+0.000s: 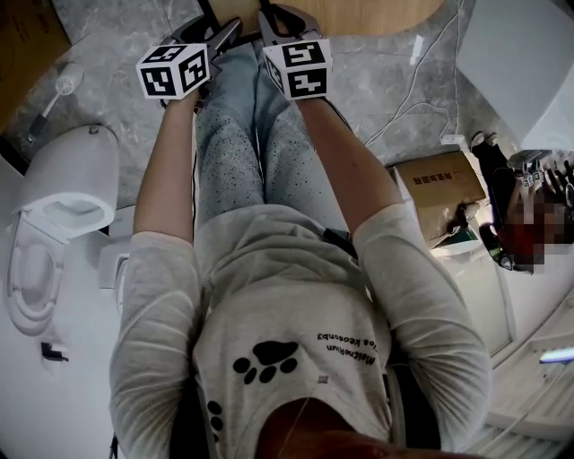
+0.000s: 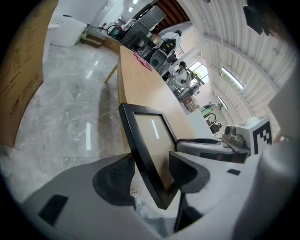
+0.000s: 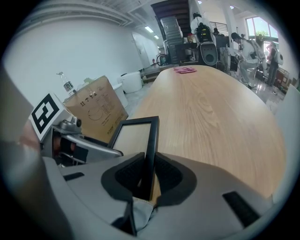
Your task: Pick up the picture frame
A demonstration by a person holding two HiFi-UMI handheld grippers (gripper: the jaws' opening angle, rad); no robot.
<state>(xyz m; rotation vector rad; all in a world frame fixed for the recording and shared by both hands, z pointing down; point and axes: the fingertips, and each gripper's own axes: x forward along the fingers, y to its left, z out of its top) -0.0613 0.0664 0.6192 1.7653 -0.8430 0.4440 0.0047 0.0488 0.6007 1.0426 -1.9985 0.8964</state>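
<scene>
The black picture frame, with a pale blank panel, stands on edge over the wooden table. My right gripper is shut on its side edge, both pads pressed against the black moulding. In the left gripper view the picture frame runs between the jaws of my left gripper. Those jaws stand wide apart and the pads do not press on it. In the head view both grippers reach to the table's near edge, the left gripper beside the right gripper. The frame itself is hidden there.
A white toilet stands on the floor at the left and a cardboard box at the right. A pink item lies at the table's far end. People and equipment fill the far background.
</scene>
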